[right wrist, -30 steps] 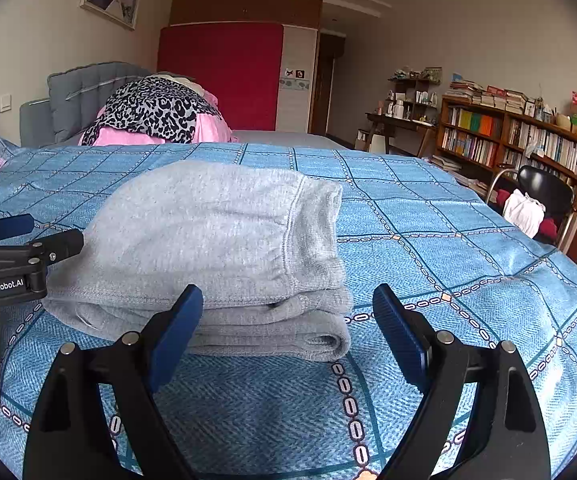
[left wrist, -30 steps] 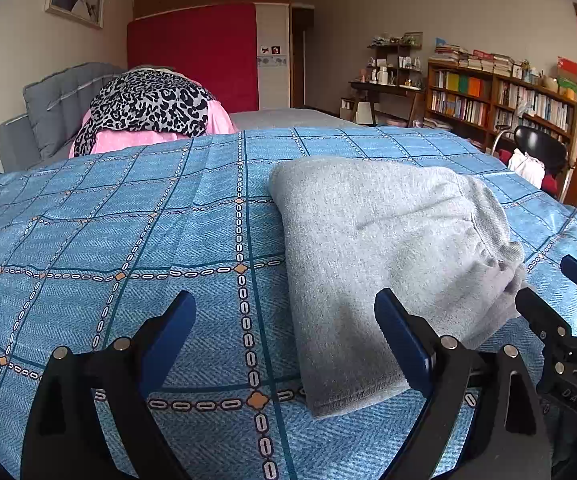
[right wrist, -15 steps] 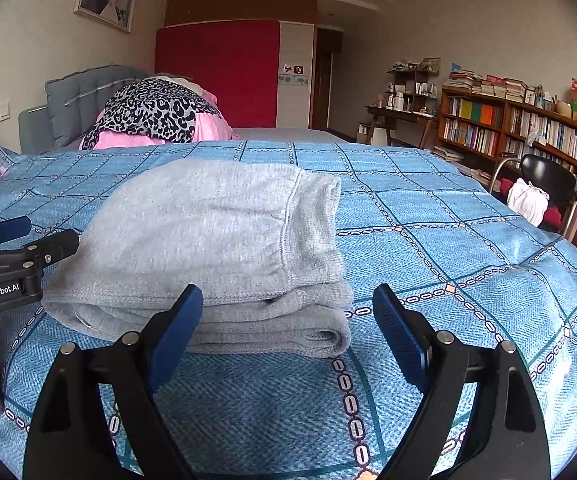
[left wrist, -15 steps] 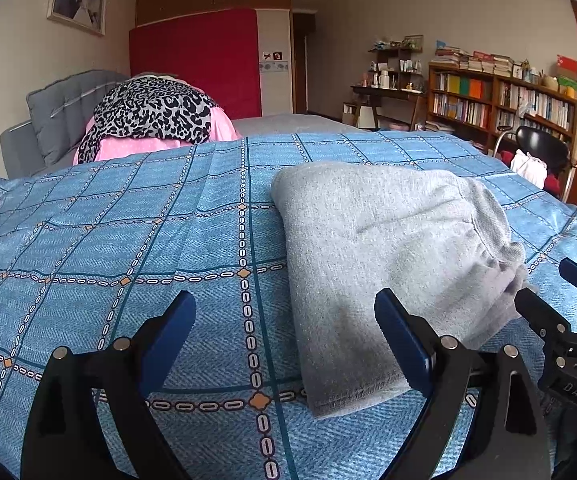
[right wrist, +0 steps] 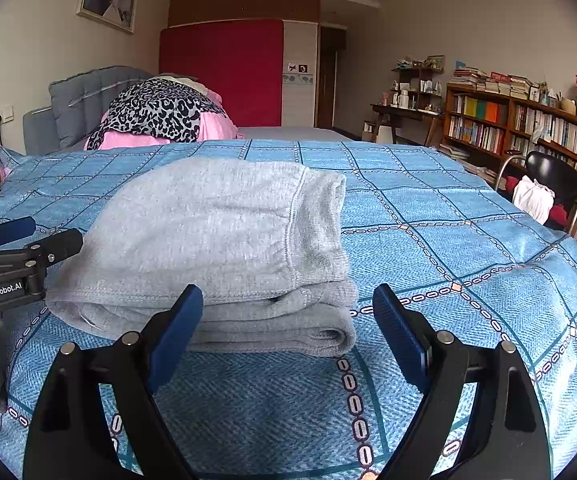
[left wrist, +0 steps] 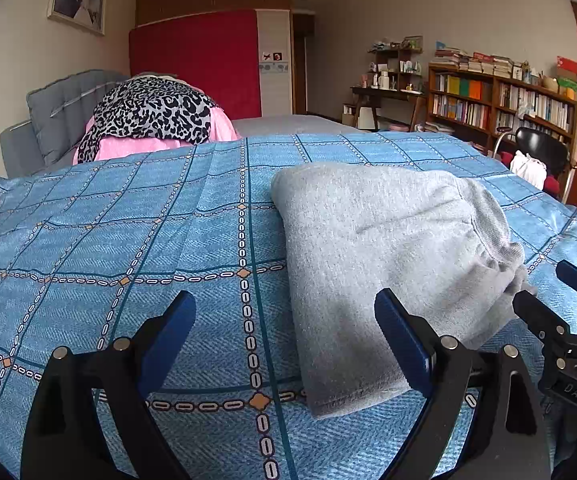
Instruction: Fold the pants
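The grey pants (left wrist: 384,248) lie folded into a thick stack on the blue checked bedspread (left wrist: 128,240). In the right wrist view the stack (right wrist: 224,240) shows several layers, waistband at the right end. My left gripper (left wrist: 284,328) is open and empty, low over the bed by the stack's near left corner. My right gripper (right wrist: 288,320) is open and empty, just in front of the stack's folded edge. Each gripper shows in the other's view: the right one (left wrist: 560,300), the left one (right wrist: 28,240).
A pile with a leopard-print cloth (left wrist: 148,116) on pink bedding lies by the grey headboard (left wrist: 60,112) at the far end. A bookshelf (left wrist: 504,100), a desk and a black chair (left wrist: 540,152) stand to the right of the bed.
Both cameras have tilted slightly, so the room sits a little lower in view. The pants and both open grippers keep their places.
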